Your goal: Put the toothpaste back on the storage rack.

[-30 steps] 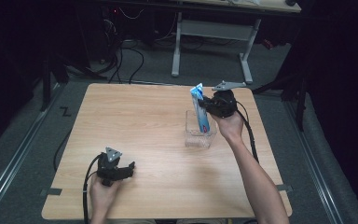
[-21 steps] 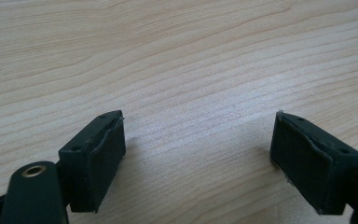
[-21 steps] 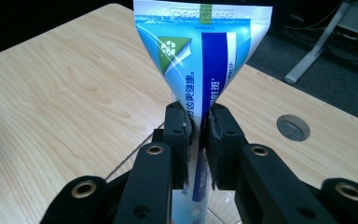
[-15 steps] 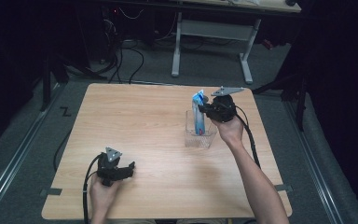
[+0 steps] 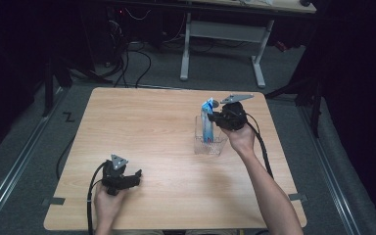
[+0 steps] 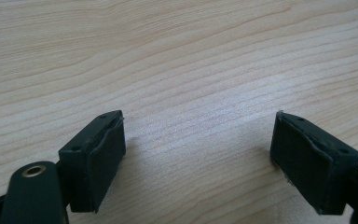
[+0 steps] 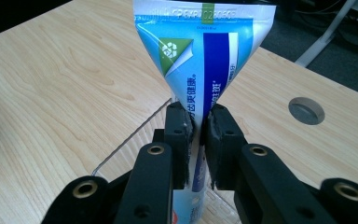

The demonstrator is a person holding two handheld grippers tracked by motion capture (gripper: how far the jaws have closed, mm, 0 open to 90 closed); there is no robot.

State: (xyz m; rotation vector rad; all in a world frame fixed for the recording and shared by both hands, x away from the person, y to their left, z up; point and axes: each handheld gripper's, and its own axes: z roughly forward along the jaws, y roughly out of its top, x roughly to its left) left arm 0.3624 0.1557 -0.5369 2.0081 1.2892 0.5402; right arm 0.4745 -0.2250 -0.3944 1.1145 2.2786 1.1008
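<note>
Toward the near left corner of the wooden table (image 5: 147, 127), the left gripper (image 5: 127, 177) rests low over the bare boards in the person's left hand (image 5: 108, 203); its own view shows its jaws spread wide with nothing but wood grain between them, so it is idle. Further right, past the middle of the tabletop, stands a small clear container (image 5: 209, 144), and rising upright from it is the blue and white toothpaste tube (image 5: 207, 125), crimped end on top. At the right, the right gripper (image 5: 219, 117) comes in from the tube's side, carried by the person's right hand (image 5: 239, 137); the right gripper view shows its black pads (image 7: 182, 133) clenched on the tube (image 7: 204, 60) just below the flared crimp, with the container's rim (image 7: 121, 149) visible below. I judge the step in hand to be setting the tube down into the container, and the lower end seems to be inside already. What comes next would call for letting the tube settle against the wall, then easing the jaws apart and drawing back level, without tipping the light container.
</note>
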